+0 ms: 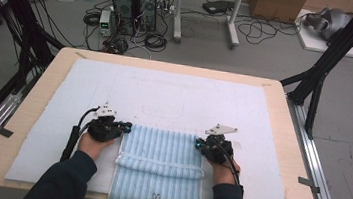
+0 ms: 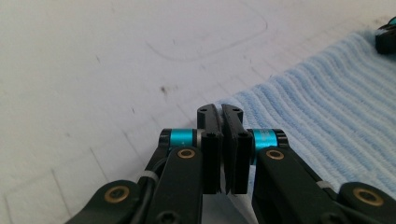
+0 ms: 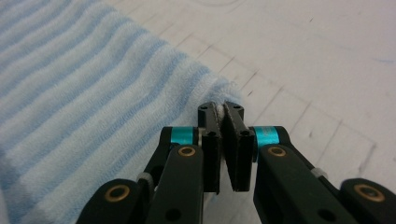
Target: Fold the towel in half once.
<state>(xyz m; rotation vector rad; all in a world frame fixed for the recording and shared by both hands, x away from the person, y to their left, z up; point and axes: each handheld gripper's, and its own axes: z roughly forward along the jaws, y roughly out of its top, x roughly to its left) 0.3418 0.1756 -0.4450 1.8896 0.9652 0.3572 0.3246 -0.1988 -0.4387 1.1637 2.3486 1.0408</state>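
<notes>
A light blue striped towel [image 1: 161,150] lies on the white foam mat [image 1: 175,92], and its near end hangs over the table's front edge. A fold crosses it near the front. My left gripper [image 1: 127,126] is at the towel's far left corner. In the left gripper view the left gripper [image 2: 220,111] has its jaws together at the edge of the towel [image 2: 327,107]. My right gripper [image 1: 199,143] is at the far right corner. In the right gripper view the right gripper [image 3: 220,107] pinches a white bit of the towel [image 3: 84,93] between its tips.
The wooden table [image 1: 280,141] shows a bare rim around the mat. A faint rounded outline [image 1: 163,109] is marked on the mat beyond the towel. Black frame posts [image 1: 324,66] stand at both sides. Computers [image 1: 135,1] and cables sit on the floor behind.
</notes>
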